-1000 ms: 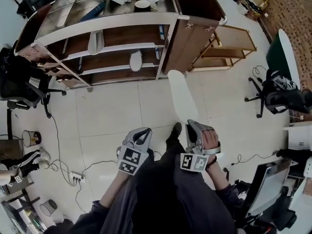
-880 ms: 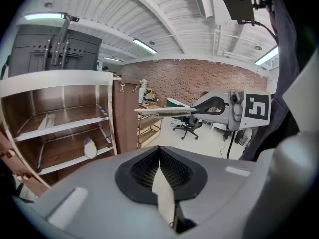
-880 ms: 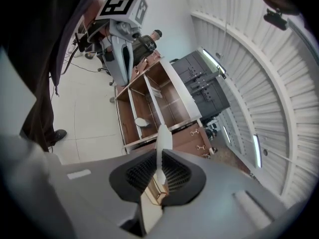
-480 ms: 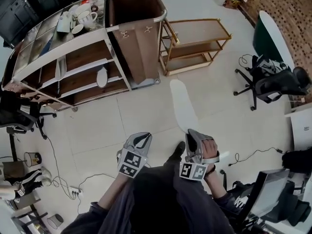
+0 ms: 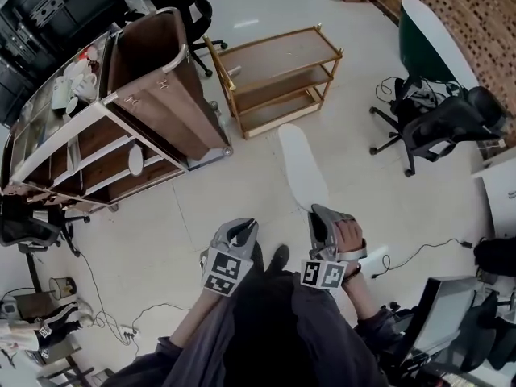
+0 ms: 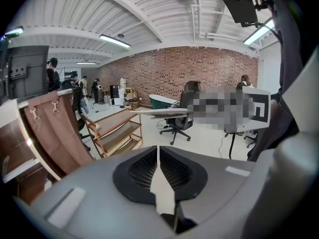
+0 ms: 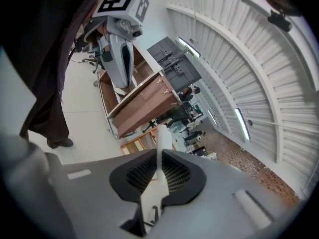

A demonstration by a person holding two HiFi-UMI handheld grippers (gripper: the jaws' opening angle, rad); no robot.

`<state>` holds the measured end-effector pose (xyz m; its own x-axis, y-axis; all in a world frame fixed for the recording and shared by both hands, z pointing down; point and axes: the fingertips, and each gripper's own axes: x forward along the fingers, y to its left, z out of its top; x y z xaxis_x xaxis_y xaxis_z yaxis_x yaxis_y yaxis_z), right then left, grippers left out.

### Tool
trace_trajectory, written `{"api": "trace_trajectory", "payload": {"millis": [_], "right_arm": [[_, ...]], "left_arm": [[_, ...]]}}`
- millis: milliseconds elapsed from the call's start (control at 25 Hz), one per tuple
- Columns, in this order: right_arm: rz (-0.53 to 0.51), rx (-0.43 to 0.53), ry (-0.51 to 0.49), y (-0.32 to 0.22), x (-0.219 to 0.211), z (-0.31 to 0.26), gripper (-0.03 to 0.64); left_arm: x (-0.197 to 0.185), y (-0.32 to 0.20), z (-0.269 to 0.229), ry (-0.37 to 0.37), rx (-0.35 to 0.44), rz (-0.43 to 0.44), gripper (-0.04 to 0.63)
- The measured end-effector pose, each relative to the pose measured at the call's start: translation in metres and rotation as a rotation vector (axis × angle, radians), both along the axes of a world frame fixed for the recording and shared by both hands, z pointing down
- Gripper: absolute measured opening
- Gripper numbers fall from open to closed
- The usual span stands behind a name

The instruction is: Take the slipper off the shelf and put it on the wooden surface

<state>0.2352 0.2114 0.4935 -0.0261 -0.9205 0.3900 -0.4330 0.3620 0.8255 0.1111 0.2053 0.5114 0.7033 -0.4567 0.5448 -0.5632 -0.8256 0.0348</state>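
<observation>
Slipper (image 5: 302,166), white and long, off the shelf unit (image 5: 101,139) and up in the air over the pale tiled floor (image 5: 201,208), one end pinched in the right gripper (image 5: 318,214), free end pointing away from the person toward the light wooden rack (image 5: 274,75), not yet set on any of its tiers. In the right gripper view, same slipper (image 7: 160,151) edge-on as a thin white strip between the two dark ribbed pads, jaws clenched on it. Left gripper (image 5: 242,228) just beside the right one, at about the same height, apart from the slipper and carrying nothing; in the left gripper view, jaws drawn together to a narrow seam, with only a sliver of floor showing lower down. Dark trousers and one dark shoe (image 5: 279,256) of the person directly below, between the two grippers. Over at the left, shelf unit with brown boards in a white frame, a second white slipper (image 5: 135,160) lying on one of its middle boards and white cups (image 5: 68,83) on top. Tall brown cart (image 5: 157,79) between shelf unit and rack. Black office chair (image 5: 439,127) well off to the right, near a brick wall (image 5: 468,10).
</observation>
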Motion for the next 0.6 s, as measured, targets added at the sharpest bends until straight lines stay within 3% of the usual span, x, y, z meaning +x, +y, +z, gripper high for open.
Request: {"api": "trace_trajectory", "payload": {"millis": [360,600], "right_arm": [[0.016,-0.026,0.010,-0.079,0.074,0.018,0.032],[-0.022,-0.054,0.036,-0.181,0.107,0.015,0.032]], "left_arm": [[0.079,-0.076,0.023,0.011,-0.024,0.036,0.020],[0.109,-0.174,0.020,0.039,-0.030,-0.016,0.020]]}}
